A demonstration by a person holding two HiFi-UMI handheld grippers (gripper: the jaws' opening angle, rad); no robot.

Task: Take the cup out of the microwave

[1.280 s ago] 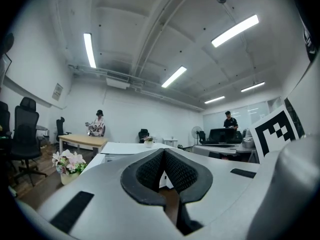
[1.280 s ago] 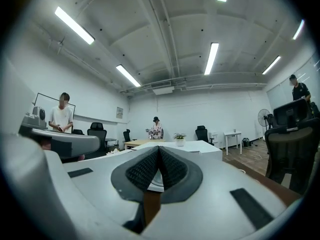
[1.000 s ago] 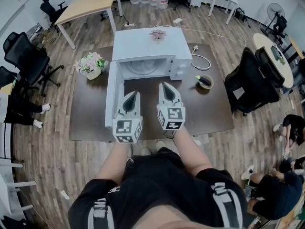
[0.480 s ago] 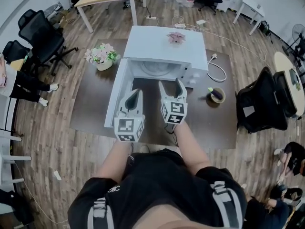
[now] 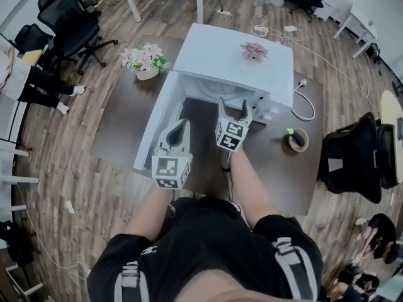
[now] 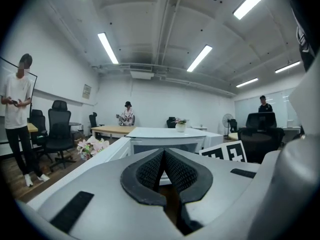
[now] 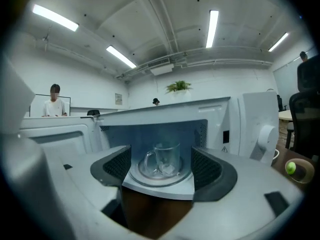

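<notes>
A white microwave stands on a dark table, its door swung open to the left. Inside, a clear glass cup with a handle sits on the turntable. My right gripper is at the mouth of the cavity and its jaws are opening. In the right gripper view the cup shows beyond the right gripper, with nothing between the pads. My left gripper hangs further back beside the open door, and the left gripper view shows the left gripper shut and empty.
A pot of flowers stands on the table left of the microwave. A small bowl sits to its right near a white cable. A pink flower lies on the microwave's top. Office chairs stand around.
The right gripper has moved forward to the microwave's opening and its jaws have gone from shut to wide apart. The left gripper has shifted a little forward along the door.
</notes>
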